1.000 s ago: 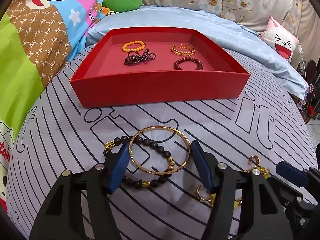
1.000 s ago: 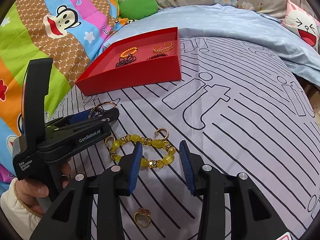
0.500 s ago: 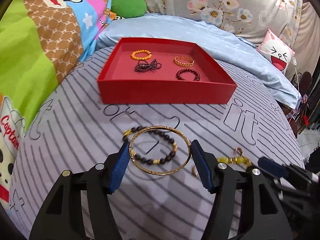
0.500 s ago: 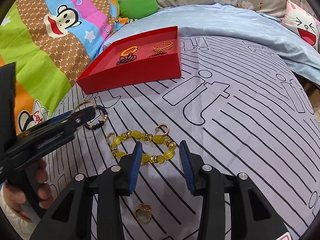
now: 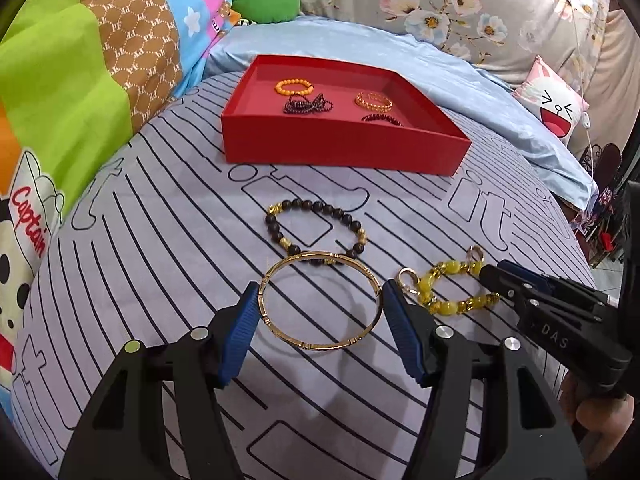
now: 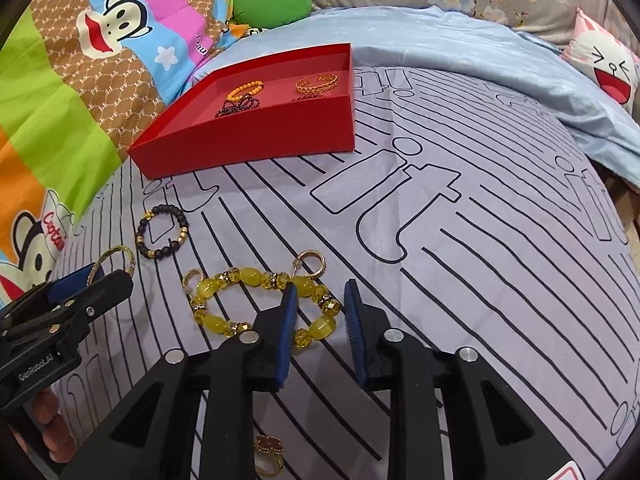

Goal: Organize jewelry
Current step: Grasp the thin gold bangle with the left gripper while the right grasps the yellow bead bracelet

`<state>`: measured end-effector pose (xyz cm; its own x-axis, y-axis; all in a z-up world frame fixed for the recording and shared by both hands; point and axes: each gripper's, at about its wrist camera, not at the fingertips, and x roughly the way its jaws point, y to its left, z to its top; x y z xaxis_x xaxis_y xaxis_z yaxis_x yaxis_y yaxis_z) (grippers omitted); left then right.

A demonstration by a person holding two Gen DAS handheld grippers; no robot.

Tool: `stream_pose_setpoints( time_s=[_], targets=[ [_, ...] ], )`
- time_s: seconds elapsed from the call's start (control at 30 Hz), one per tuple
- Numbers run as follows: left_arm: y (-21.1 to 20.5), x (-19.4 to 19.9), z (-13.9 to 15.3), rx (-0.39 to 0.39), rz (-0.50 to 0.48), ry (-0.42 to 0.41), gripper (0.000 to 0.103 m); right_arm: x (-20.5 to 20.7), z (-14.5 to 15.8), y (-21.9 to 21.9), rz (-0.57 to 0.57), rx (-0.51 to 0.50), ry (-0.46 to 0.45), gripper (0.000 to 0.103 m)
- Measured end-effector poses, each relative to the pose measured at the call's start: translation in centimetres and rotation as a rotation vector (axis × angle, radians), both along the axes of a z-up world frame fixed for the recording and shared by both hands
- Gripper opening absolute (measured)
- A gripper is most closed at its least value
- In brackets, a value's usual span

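My left gripper (image 5: pixel 320 308) is shut on a thin gold bangle (image 5: pixel 320 346), holding it just above the striped bedsheet. In the right wrist view the left gripper (image 6: pixel 80 292) and the gold bangle (image 6: pixel 116 252) show at the left. A black bead bracelet (image 5: pixel 272 222) lies just beyond the bangle. My right gripper (image 6: pixel 320 320) is closing around the right side of a yellow bead bracelet (image 6: pixel 252 276). Beads sit between its pads, which do not clearly press on them. The red tray (image 5: pixel 340 152) at the back holds several bracelets.
Gold hoop earrings (image 6: pixel 312 264) lie beside the yellow bracelet, and a gold ring (image 6: pixel 268 452) lies under my right gripper. A patchwork quilt (image 5: pixel 80 80) rises on the left. A blue blanket (image 5: pixel 500 120) and a cartoon-face pillow (image 5: pixel 556 104) lie at the back right.
The left gripper has drawn back from the tray with the bangle, leaving the black bead bracelet on the sheet. The right jaws have narrowed around the yellow bracelet.
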<state>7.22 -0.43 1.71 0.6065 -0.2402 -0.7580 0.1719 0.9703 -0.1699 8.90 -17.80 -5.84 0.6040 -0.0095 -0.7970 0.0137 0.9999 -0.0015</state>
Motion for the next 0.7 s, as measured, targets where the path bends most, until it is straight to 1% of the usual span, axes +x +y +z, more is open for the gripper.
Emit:
stream_pose_setpoints(
  time_s=[0.07,0.13,0.17,0.27,0.33,0.7],
  targets=[
    [0.1,0.1,-0.3,-0.003,0.001,0.008,0.059,-0.1,0.0,0.1,0.002,-0.022,-0.004,0.014],
    [0.2,0.0,-0.5,-0.005,0.003,0.014,0.059,-0.1,0.0,0.1,0.005,-0.023,-0.001,0.012],
    [0.2,0.0,-0.6,-0.007,0.003,0.017,0.059,-0.1,0.0,0.1,0.005,-0.017,0.002,0.009],
    [0.4,-0.1,-0.6,-0.009,0.005,0.016,0.059,-0.3,0.3,0.0,0.006,0.047,0.006,0.009],
    [0.5,-0.2,-0.4,-0.013,0.006,0.013,0.059,-0.6,1.0,0.1,0.012,0.070,-0.006,0.009],
    [1.1,-0.4,1.7,-0.024,0.003,-0.022,0.059,-0.8,6.8,2.3,0.087,0.047,-0.113,0.009]
  ],
)
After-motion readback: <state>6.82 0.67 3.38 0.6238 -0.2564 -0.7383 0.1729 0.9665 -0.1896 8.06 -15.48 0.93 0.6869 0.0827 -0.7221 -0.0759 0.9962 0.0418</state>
